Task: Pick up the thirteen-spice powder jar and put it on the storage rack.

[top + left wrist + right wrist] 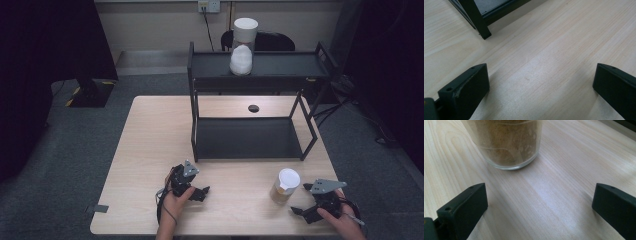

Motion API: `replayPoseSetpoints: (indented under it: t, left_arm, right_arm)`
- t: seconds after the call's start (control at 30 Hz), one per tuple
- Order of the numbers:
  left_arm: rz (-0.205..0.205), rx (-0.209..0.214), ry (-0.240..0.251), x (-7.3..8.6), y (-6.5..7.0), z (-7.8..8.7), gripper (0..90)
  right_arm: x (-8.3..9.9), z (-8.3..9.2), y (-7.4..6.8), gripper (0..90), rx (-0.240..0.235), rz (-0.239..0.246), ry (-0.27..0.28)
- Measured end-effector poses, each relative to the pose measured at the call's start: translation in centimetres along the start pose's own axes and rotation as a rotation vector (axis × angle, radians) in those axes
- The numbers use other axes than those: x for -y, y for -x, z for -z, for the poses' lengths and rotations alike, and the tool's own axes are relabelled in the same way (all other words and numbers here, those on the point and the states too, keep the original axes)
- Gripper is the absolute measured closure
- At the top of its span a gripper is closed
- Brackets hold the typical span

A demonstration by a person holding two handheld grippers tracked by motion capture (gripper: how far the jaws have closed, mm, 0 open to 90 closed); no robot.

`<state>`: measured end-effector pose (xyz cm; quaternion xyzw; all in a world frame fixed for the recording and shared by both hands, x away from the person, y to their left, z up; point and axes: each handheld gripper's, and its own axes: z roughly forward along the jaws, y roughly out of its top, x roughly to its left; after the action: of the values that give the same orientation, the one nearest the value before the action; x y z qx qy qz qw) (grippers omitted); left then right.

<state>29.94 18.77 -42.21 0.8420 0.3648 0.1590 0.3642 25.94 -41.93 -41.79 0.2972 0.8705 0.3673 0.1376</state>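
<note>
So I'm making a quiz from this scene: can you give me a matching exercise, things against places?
Things:
1. jar of white powder
2. jar of brown powder
3. left gripper
4. round hole

Places:
A. table, behind the rack
B. rack's top shelf
C. table, beside the right gripper
D. front of table, ahead of the rack's left leg

Pairs: 1-B, 2-C, 3-D, 4-A

Left tool (200, 192): jaws spread wide, held low in left hand (176, 202). Right tool (303, 212): jaws spread wide, held low in right hand (342, 220).
</note>
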Motion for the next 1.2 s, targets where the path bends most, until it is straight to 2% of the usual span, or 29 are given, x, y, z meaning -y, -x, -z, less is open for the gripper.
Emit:
replayPoseSetpoints:
  t: [0.23,0.5,0.77,1.03,1.2]
  left_arm:
    - [0.000,0.000,0.000,0.0,0.0,0.0,0.0]
    - [0.000,0.000,0.000,0.0,0.0,0.0,0.0]
    - [0.000,0.000,0.000,0.0,0.0,0.0,0.0]
    - [0.000,0.000,0.000,0.0,0.0,0.0,0.0]
    - [0.000,0.000,0.000,0.0,0.0,0.0,0.0]
  right_arm:
    - [-0.2,0.1,0.0,0.9,0.005,-0.004,-0.007]
    - [-1.4,0.1,0.0,1.2,0.002,-0.004,-0.005]
    - [-2.3,0.0,0.1,1.1,-0.028,-0.008,0.020]
    - [-2.8,-0.2,0.5,1.1,-0.072,-0.039,0.066]
    - [-3.4,-0.4,0.3,1.0,-0.075,-0.033,0.082]
